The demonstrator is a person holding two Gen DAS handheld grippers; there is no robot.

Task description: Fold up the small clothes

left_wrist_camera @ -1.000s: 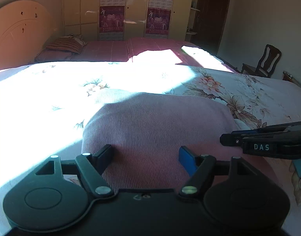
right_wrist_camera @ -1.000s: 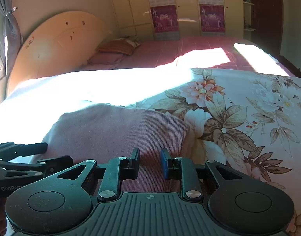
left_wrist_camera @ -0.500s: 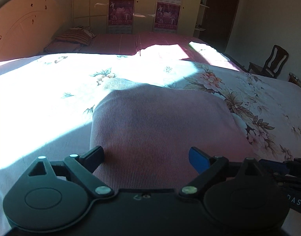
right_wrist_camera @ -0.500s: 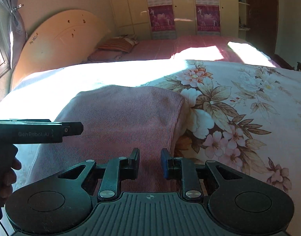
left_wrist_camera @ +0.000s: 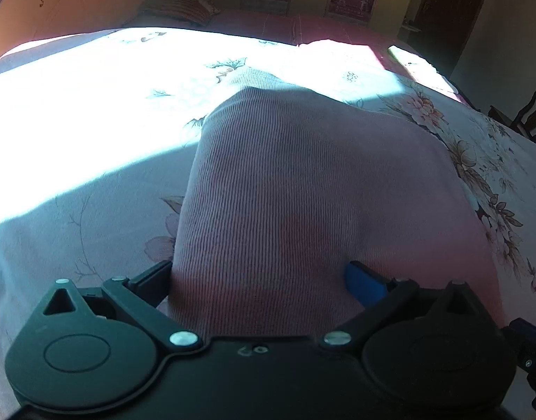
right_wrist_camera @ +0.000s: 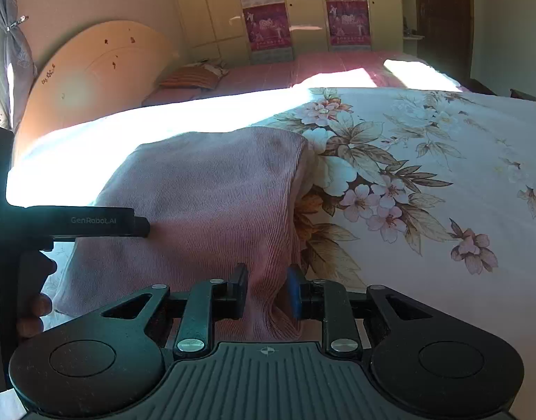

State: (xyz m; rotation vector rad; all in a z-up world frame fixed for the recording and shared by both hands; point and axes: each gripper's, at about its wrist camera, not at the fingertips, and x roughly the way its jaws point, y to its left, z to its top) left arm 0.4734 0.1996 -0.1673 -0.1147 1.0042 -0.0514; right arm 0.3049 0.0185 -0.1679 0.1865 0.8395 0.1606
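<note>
Right jaws: the right gripper (right_wrist_camera: 266, 288) has its jaws drawn in on a bunched fold at the near right corner of the pink ribbed garment (right_wrist_camera: 211, 203), pinching the cloth between the black pad and the blue pad
Left jaws: the left gripper (left_wrist_camera: 259, 280) has its jaws spread wide, straddling the near edge of the same garment; the pads lie beside the cloth, not clamped on it
Garment: lies on the floral bedspread (right_wrist_camera: 425, 161), near the edge closest to the person, partly in sunlight and partly in shade
Shape so far: a compact, roughly rectangular slab with a doubled right edge, so at least one fold looks done
What is left: likely one more fold of the near edge away toward the far edge, then smoothing; only one of the two near corners is gripped, so the lift cannot go evenly yet
Background: a second bed with a striped pillow (right_wrist_camera: 192, 78) stands well apart
</note>
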